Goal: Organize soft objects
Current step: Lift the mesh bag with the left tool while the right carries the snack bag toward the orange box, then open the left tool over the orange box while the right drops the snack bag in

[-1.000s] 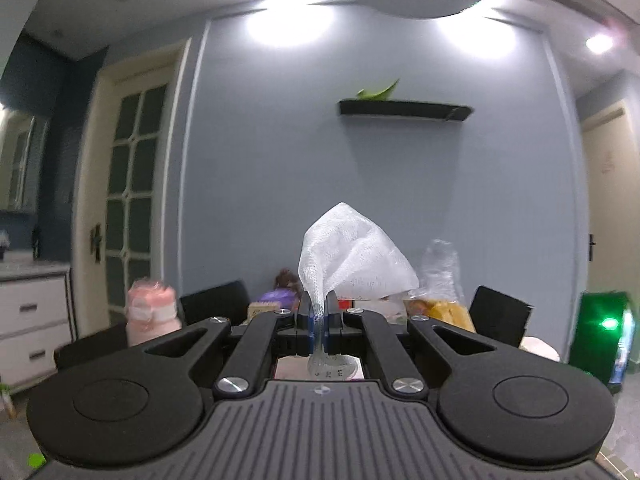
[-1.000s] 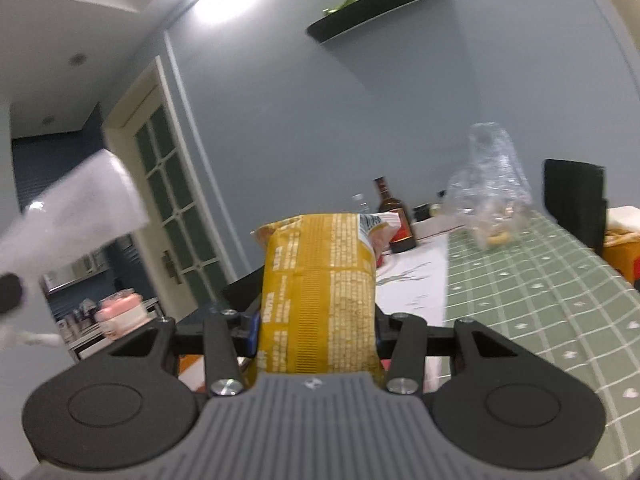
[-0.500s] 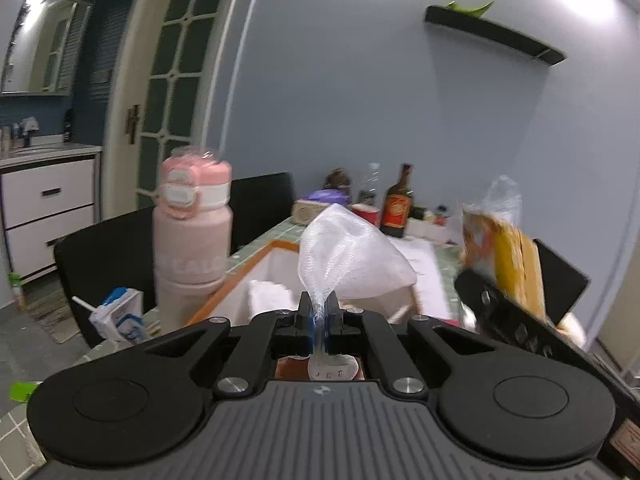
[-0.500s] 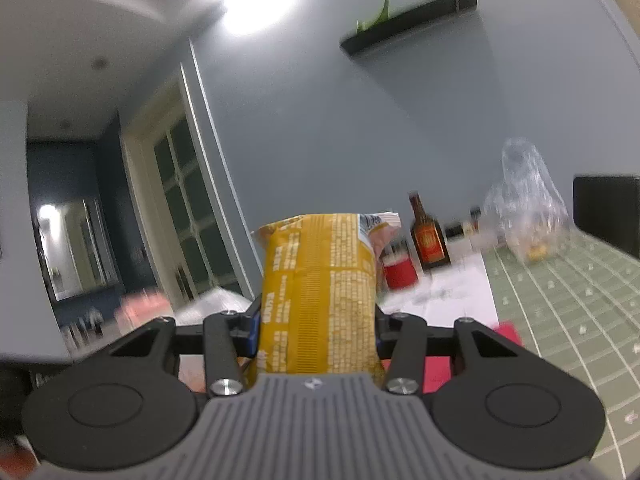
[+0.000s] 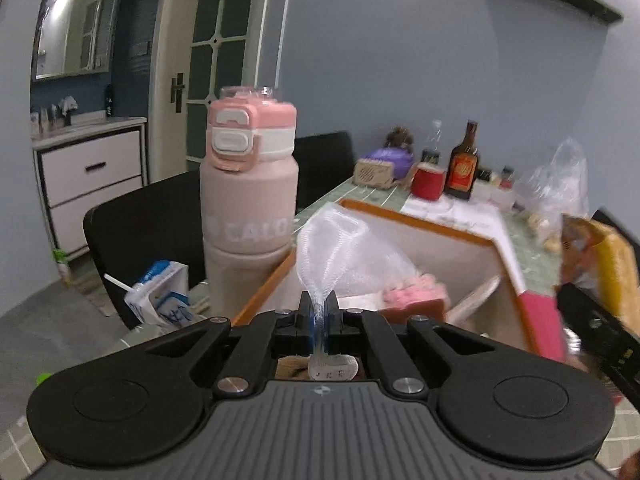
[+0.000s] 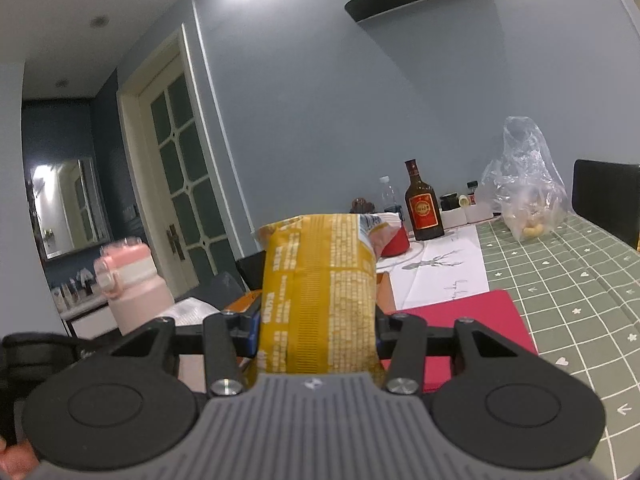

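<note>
Over the box [image 5: 452, 240] at the counter's near edge, the left hand-held gripper [image 5: 319, 320] pinches a light, floppy mesh bag [image 5: 340, 256] by its neck. The right hand-held gripper [image 6: 318, 332] squeezes a crinkly yellow snack bag [image 6: 316, 288] around its middle.

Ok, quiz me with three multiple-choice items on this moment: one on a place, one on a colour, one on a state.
1. Where does the pink bottle stand?
A. just outside the box's left wall
B. inside the box
C. on the wall shelf

2. What colour is the snack bag in the right gripper?
A. blue
B. yellow
C. green

3. How is the left gripper?
A. open and empty
B. shut on the mesh bag
C. shut on the bottle

Answers: 1 A, the bottle rises beside the orange-edged box, outside it. 2 B, yellow printed wrap fills the jaws. 3 B, the white mesh bag is pinched between the closed jaws.
</note>
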`<state>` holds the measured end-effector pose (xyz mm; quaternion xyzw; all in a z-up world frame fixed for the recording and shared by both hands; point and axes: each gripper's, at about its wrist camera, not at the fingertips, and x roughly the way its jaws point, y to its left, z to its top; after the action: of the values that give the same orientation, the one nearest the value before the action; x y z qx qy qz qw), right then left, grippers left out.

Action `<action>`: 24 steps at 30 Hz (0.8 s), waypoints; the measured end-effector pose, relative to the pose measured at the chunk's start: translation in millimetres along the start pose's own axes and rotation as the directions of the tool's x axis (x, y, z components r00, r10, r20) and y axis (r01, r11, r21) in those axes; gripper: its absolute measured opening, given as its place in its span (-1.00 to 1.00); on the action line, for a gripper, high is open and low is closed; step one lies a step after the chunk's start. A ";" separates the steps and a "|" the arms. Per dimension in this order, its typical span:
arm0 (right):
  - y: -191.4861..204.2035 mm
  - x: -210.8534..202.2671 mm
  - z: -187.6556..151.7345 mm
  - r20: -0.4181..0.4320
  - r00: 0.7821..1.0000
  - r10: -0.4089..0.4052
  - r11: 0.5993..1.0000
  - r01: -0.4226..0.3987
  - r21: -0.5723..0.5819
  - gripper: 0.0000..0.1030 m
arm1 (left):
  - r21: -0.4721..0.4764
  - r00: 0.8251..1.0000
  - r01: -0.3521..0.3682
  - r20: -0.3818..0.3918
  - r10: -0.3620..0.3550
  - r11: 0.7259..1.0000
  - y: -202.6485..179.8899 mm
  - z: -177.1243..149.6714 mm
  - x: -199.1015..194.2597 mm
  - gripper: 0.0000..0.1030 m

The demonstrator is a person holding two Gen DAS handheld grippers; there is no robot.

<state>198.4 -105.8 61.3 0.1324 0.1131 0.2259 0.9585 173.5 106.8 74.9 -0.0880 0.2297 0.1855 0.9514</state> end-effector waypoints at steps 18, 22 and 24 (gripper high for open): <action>-6.2 7.5 -4.5 -0.031 0.999 -0.039 0.999 0.040 0.018 -0.09 | 0.067 0.999 -0.036 0.015 0.035 0.997 -5.4 -18.6 19.0 0.41; -4.7 8.4 -4.5 -0.036 0.999 -0.041 0.999 0.042 0.012 -0.09 | 0.109 0.995 -0.059 0.091 0.049 0.992 -12.6 -18.5 -0.1 0.54; -4.8 9.0 -4.0 -0.039 0.998 -0.040 0.999 0.041 0.014 -0.09 | 0.105 0.989 -0.081 0.135 0.066 0.991 -15.2 -17.9 -10.9 0.65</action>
<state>207.1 -104.9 54.7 0.1329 0.1358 0.2080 0.9595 163.3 84.9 65.5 -0.0143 0.1797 0.2129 0.9603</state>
